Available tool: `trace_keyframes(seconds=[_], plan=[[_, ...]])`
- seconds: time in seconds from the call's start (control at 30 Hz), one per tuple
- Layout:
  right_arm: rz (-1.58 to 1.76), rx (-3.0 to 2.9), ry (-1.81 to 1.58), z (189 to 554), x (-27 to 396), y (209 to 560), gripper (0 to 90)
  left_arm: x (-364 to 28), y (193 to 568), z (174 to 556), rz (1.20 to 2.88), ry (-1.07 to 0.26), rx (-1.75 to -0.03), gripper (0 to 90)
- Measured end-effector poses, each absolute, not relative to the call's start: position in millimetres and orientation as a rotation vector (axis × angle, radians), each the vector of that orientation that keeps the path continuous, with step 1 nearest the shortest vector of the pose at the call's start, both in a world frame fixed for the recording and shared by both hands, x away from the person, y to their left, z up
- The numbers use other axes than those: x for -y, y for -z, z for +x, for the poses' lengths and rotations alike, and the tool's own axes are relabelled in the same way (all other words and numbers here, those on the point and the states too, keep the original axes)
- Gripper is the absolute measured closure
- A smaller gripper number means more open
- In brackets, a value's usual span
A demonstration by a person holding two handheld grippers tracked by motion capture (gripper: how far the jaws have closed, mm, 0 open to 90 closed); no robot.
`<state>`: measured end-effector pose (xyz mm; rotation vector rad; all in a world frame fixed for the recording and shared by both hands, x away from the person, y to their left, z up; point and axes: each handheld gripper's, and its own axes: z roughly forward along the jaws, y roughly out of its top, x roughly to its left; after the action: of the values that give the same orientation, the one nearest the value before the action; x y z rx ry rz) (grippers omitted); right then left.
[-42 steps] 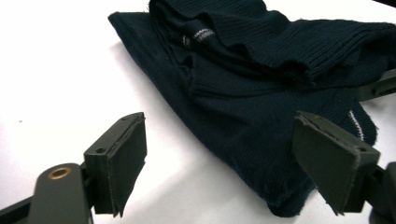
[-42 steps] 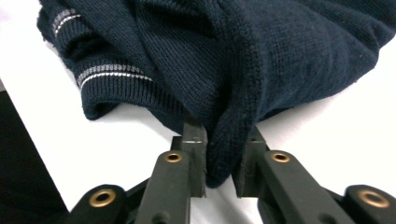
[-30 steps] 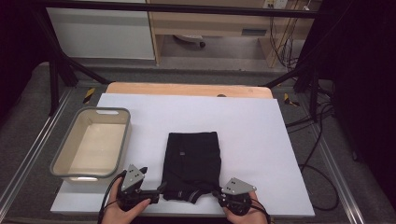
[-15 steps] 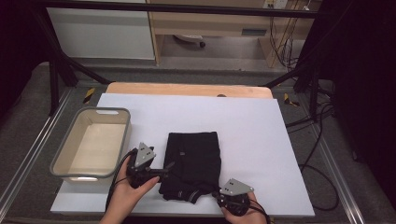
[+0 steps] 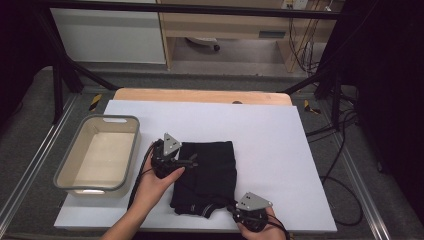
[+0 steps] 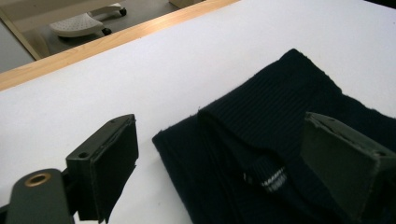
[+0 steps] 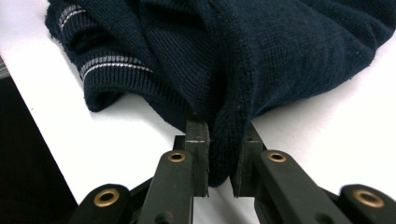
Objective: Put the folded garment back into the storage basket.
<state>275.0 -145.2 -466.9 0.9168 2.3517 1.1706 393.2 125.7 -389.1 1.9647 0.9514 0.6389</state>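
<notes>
Dark knit garment [image 5: 205,175]: left gripper [image 5: 186,161], jaws spread, moved from near hem to left edge (regrasp likely); right gripper [image 7: 219,154] pinching hem.

Tub [image 5: 97,155] left of garment [image 5: 207,175]

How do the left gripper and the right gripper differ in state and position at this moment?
The left gripper has its jaws wide open with nothing clamped, while the right gripper is shut on a fold of the dark sweater. The left one sits at the sweater's left edge, near the tub; the right one is at the sweater's near right corner, by the table's front edge. Both are hand-held.
</notes>
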Motion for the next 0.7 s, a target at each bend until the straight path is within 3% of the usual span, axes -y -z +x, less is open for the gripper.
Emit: trace_keyframes(seconds=[0.7], plan=[[0.919,-2.355,-1.181,276,146,467,80.0,-135,403,437,1.933,-0.624,-1.093,11.3]])
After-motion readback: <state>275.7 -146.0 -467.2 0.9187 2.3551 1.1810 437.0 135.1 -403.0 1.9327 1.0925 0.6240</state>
